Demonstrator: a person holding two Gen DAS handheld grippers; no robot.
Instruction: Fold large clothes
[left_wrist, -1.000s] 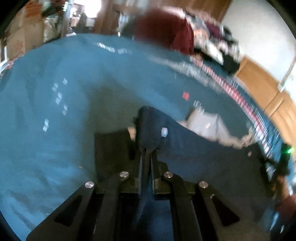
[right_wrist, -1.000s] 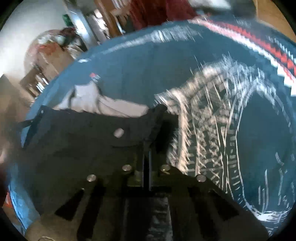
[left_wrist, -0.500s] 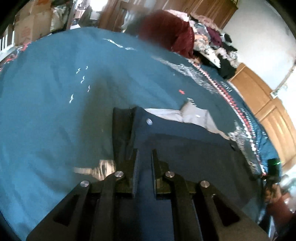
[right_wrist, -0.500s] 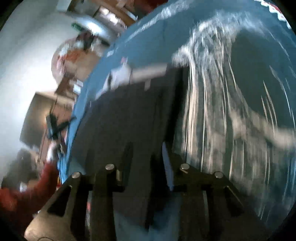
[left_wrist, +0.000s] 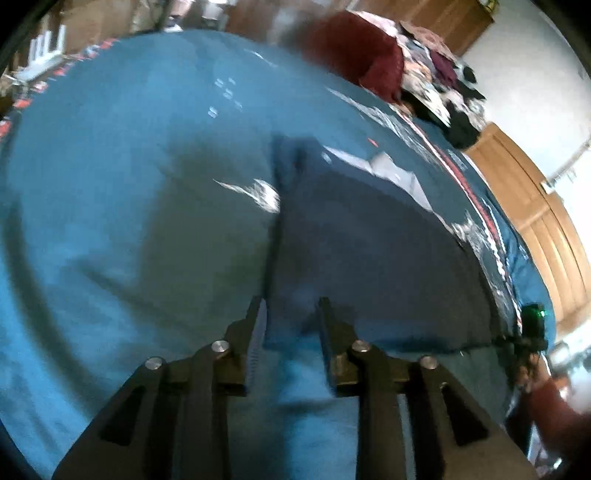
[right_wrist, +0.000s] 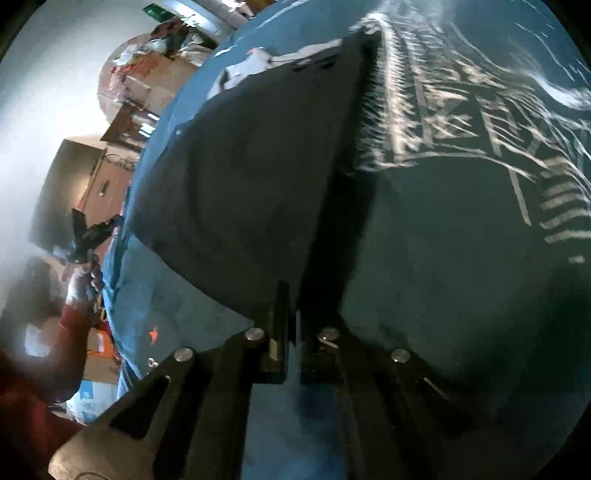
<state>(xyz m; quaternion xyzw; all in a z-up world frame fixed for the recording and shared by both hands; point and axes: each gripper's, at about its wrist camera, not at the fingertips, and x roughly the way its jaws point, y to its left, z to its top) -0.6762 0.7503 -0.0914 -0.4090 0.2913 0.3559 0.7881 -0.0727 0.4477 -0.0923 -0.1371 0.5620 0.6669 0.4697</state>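
1. Trousers (left_wrist: 369, 251) lie flat on the bedspread (left_wrist: 110, 184) (left edge straight).
2. Left gripper (left_wrist: 291, 314): jaws just opening, straddling the hem corner, gripping nothing.
3. Right gripper (right_wrist: 293, 314): jaws closed at the trousers' (right_wrist: 251, 166) near edge; hold unclear.
4. Bare bedspread (right_wrist: 461, 277) flanks both sides.

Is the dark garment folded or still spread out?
Folded: the dark garment lies as a compact rectangle with straight doubled edges on the blue bedspread.

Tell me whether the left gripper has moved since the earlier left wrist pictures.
Yes. The left gripper has drawn back toward the dark garment's near edge; its jaws have just been opening, no longer pinching the cloth, while the garment lies flat on the teal bedspread.
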